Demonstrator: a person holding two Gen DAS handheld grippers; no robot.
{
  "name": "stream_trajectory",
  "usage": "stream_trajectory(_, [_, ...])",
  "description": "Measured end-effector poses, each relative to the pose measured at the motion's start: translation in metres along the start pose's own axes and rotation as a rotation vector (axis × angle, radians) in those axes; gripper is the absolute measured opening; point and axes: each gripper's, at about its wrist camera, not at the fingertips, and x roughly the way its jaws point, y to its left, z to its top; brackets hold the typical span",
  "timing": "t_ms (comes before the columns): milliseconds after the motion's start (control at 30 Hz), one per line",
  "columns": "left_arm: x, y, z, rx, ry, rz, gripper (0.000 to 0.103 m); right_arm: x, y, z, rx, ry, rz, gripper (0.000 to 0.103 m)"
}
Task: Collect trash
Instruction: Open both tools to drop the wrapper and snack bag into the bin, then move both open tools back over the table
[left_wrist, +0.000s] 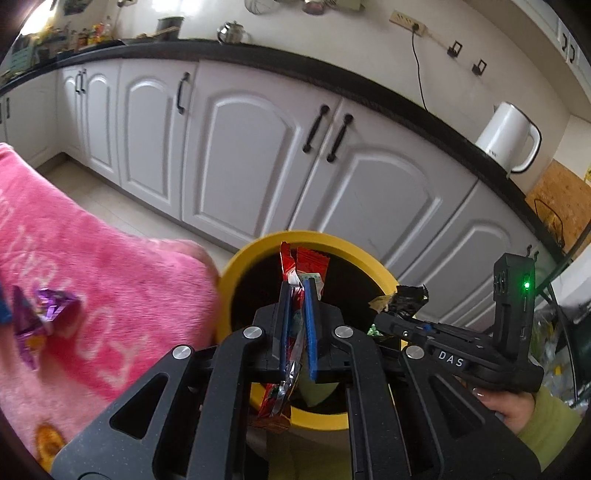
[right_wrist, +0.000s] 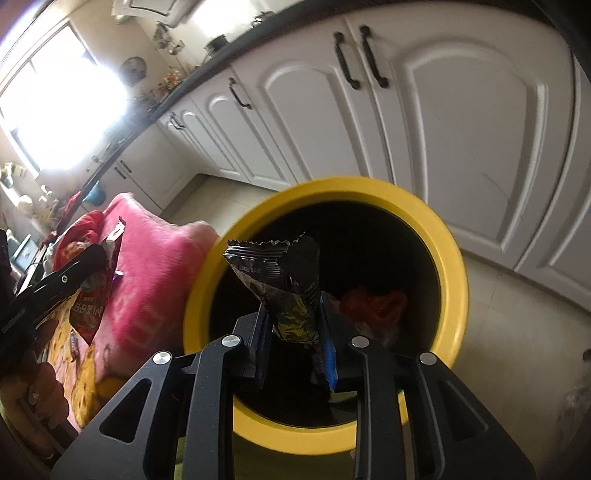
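My left gripper (left_wrist: 298, 295) is shut on a red snack wrapper (left_wrist: 309, 263) and holds it over the mouth of a yellow-rimmed bin (left_wrist: 258, 246). My right gripper (right_wrist: 293, 321) is shut on a black wrapper (right_wrist: 284, 273), also above the bin (right_wrist: 454, 266); red trash (right_wrist: 373, 302) lies inside. The right gripper also shows in the left wrist view (left_wrist: 399, 306), at the bin's right rim with the black wrapper (left_wrist: 410, 295). The left gripper shows at the left of the right wrist view (right_wrist: 99, 254) with its red wrapper (right_wrist: 86, 314). A purple wrapper (left_wrist: 40, 314) lies on the pink blanket (left_wrist: 110, 266).
White kitchen cabinets (left_wrist: 240, 155) under a black countertop (left_wrist: 332, 79) stand behind the bin. A white kettle (left_wrist: 509, 138) sits on the counter. The pink blanket (right_wrist: 155, 266) borders the bin's left side. Tiled floor (right_wrist: 509, 314) lies to the right.
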Motion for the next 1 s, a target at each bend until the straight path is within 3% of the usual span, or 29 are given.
stream_trajectory(200, [0.029, -0.009, 0.001, 0.006, 0.047, -0.026, 0.005, 0.004, -0.013, -0.002, 0.034, 0.009, -0.021, 0.034])
stream_trajectory(267, [0.034, -0.01, 0.002, 0.007, 0.051, -0.023, 0.013, 0.004, -0.015, -0.002, 0.042, 0.009, -0.025, 0.038])
stream_trajectory(333, [0.037, -0.008, 0.004, -0.003, 0.051, -0.025, 0.034, 0.003, -0.017, -0.003, 0.047, 0.005, -0.029, 0.041])
stream_trajectory(433, [0.037, -0.006, 0.005, -0.015, 0.042, -0.022, 0.044, 0.001, -0.018, -0.003, 0.055, 0.004, -0.034, 0.048])
stream_trajectory(733, [0.005, 0.015, 0.008, -0.046, -0.039, 0.045, 0.082, -0.005, -0.019, 0.0, 0.057, -0.023, -0.062, 0.06])
stream_trajectory(833, [-0.013, 0.024, 0.01, -0.046, -0.084, 0.084, 0.092, -0.005, -0.012, 0.001, 0.037, -0.029, -0.063, 0.062])
stream_trajectory(1000, [-0.045, 0.046, 0.011, -0.065, -0.147, 0.164, 0.092, -0.009, 0.007, 0.003, -0.013, -0.056, -0.046, 0.067])
